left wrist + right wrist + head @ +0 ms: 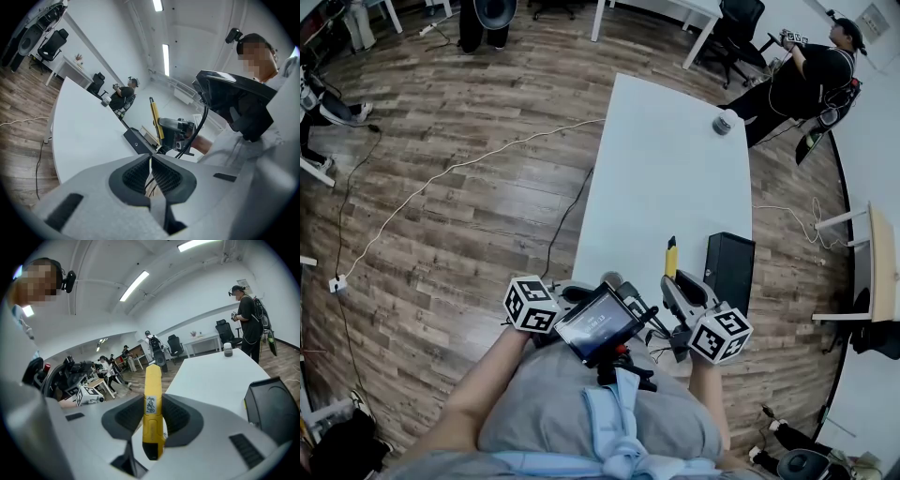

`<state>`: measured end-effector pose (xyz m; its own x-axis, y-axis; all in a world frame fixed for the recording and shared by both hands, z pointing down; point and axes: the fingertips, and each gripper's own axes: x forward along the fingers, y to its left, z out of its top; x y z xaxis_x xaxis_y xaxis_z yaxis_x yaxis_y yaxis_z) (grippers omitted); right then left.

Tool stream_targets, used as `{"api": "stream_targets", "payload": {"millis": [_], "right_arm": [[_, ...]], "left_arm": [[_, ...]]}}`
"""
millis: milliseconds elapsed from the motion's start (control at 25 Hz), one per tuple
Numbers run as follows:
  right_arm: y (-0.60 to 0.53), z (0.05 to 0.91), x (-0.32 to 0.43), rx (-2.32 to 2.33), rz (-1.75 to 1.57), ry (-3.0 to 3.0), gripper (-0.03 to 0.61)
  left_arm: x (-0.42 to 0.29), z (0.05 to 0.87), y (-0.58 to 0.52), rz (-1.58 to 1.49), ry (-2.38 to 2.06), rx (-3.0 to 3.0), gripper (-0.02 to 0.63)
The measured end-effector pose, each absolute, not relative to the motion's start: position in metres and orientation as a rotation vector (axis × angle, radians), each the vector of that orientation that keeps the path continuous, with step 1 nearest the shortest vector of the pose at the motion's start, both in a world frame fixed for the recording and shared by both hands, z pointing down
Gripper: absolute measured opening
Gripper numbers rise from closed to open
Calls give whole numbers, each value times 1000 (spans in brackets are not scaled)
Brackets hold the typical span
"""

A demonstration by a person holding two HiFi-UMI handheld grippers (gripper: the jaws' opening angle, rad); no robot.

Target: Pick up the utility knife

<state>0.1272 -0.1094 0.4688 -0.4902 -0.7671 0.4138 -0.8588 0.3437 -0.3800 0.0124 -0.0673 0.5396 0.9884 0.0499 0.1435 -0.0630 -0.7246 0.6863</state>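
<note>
Chest-level screen (598, 323): dark, tilted, mounted in front of the operator's grey shirt, at the near end of the desk (666, 169).

Right tongs (153, 401): clamped on the utility knife (152, 380), with the dark ribbed pads pressed to both its sides. Knife yellow, with a small printed label on the body. It stands roughly upright between the pads, one end rising above them, and is held off the desk, over its near end.

Left tongs (150, 159): closed to a hairline, pads meeting, nothing between them. Held off the desk's near left corner.

Desk: white, long, mostly bare.

Black box (729, 267): on the desk at its near right edge, just beside the right tongs. Whether it is open or closed cannot be told; contents not visible.

Small pot (725, 122): pale-topped, upright, near the desk's far right corner. Contents cannot be told.

Person (806, 80): dark clothing, standing just beyond the desk's far right corner.

Cable (459, 169): pale, trailing across the wood floor (487, 234) left of the desk.
</note>
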Motion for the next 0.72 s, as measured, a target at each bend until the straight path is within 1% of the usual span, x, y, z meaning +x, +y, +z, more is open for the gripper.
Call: {"api": "stream_targets", "payload": {"millis": [720], "right_arm": [[-108,470,129,1473,854,-2446,127]], "left_arm": [[15,540,-66,196,-21,2371,20]]}}
